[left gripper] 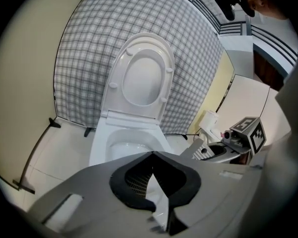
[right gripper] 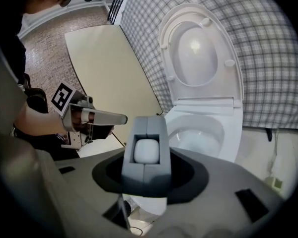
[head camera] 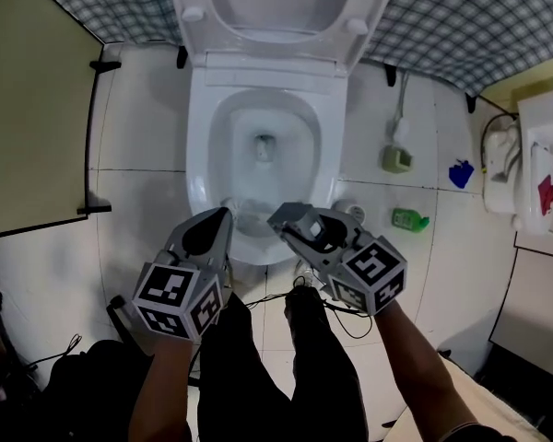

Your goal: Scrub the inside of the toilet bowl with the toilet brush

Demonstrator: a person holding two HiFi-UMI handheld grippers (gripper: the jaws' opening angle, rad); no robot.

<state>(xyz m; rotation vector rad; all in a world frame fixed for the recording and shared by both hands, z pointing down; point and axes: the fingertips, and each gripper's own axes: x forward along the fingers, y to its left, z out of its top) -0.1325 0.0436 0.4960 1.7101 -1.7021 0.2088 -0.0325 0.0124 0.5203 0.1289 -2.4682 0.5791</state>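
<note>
Left tongs (left gripper: 151, 154) closed, empty, near toilet bowl (head camera: 263, 109) front rim. Right tongs (right gripper: 145, 152) clamp grey block (right gripper: 145, 178) with white oval inset. Toilet brush (head camera: 400, 138) upright in holder on floor right of bowl, apart from both tongs. Green bottle (head camera: 410, 219) label unreadable.

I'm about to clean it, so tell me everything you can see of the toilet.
The toilet is white and glossy, ceramic by its look. Its seat and lid stand raised against the checked cloth behind, leaving the oval bowl open, with a dark drain at the bottom. No brush is in it. It stands on the pale tiled floor.
</note>
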